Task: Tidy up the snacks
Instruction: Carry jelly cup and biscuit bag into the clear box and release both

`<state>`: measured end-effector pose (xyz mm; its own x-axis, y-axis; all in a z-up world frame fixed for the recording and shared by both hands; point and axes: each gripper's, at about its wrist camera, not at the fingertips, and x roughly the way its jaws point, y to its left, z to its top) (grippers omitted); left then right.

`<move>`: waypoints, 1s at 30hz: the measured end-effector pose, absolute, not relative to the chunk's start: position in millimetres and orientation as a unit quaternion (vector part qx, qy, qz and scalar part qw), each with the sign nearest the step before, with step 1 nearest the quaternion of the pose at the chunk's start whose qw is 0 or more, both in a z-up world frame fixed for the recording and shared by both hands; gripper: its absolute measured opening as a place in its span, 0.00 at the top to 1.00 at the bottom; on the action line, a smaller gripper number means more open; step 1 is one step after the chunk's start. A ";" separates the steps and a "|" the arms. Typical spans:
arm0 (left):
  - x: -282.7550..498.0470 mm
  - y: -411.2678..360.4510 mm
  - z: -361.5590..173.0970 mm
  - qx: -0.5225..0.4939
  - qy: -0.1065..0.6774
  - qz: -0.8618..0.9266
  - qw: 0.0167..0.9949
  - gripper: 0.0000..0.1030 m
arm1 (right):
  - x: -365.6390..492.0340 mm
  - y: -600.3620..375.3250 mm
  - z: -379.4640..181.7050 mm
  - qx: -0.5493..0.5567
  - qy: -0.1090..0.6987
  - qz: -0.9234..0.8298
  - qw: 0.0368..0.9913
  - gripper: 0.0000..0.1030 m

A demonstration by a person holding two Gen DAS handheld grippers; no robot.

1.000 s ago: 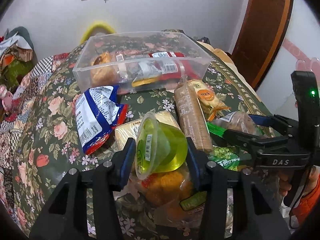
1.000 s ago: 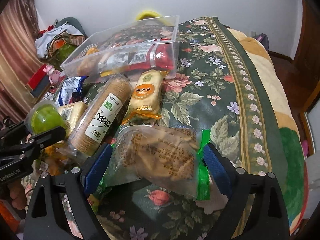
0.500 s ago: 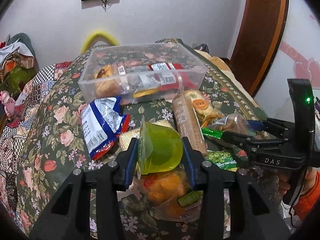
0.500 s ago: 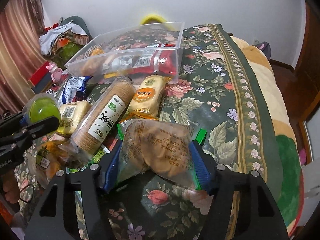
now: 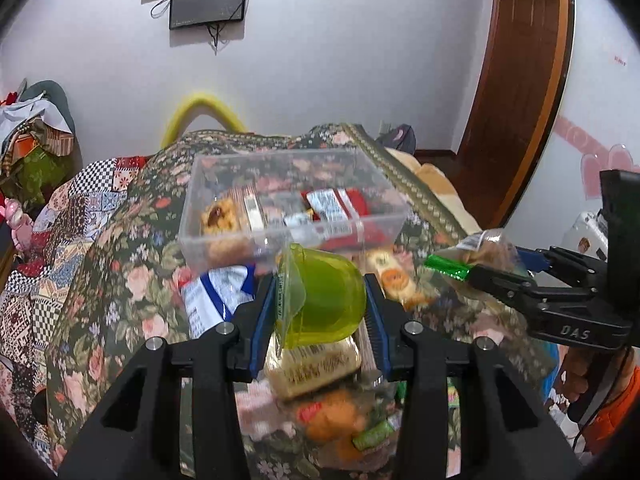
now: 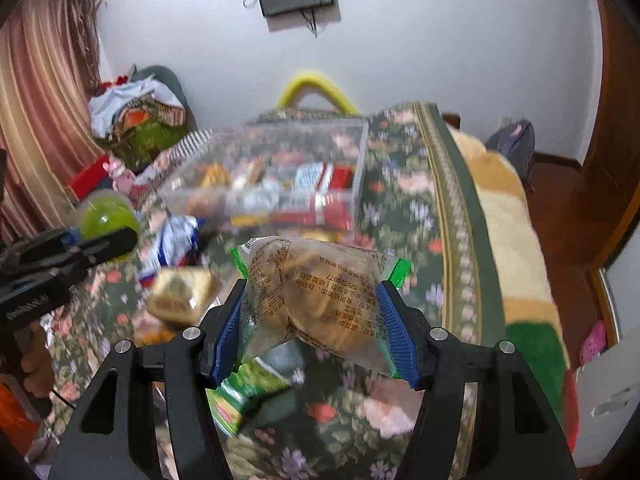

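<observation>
My left gripper (image 5: 320,300) is shut on a green jelly cup (image 5: 322,298) and holds it above the bed, short of the clear plastic box (image 5: 280,184). The cup also shows at the left of the right wrist view (image 6: 106,220). My right gripper (image 6: 310,316) is shut on a clear bag of biscuits with green ends (image 6: 316,300), lifted off the floral bedspread (image 6: 400,208). That bag and gripper show in the left wrist view (image 5: 486,252). The box (image 6: 280,152) holds several packaged snacks.
Loose snacks lie on the bedspread below: a blue-white packet (image 5: 212,296), a yellow cracker pack (image 5: 316,364), an orange-labelled pack (image 5: 396,280), a green packet (image 6: 244,392). A clothes pile (image 6: 132,120) is at the far left, a wooden door (image 5: 516,80) on the right.
Both grippers have risen with their loads, lifting the jelly cup and the biscuit bag off the bed and toward the box. The right gripper closed tighter on the bag.
</observation>
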<state>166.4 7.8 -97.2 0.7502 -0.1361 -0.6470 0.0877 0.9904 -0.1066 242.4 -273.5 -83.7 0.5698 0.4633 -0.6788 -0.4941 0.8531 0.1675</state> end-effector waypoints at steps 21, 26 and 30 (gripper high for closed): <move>272.6 30.2 -84.1 -0.055 0.338 -0.042 0.939 0.59 | 318.2 -213.0 -49.0 -0.029 0.318 0.282 0.905 0.41; 308.0 40.8 -100.4 -0.061 0.363 -0.030 0.929 0.59 | 344.3 -200.2 -59.2 -0.036 0.332 0.276 0.901 0.41; 331.6 46.9 -115.5 -0.059 0.381 -0.027 0.922 0.59 | 364.1 -189.2 -72.2 -0.051 0.349 0.272 0.895 0.41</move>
<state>331.6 46.9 -115.5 0.7086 -0.0939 -0.6993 0.0041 0.9916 -0.1289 364.1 -189.2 -72.2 0.6085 0.4513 -0.6527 -0.5223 0.8470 0.0987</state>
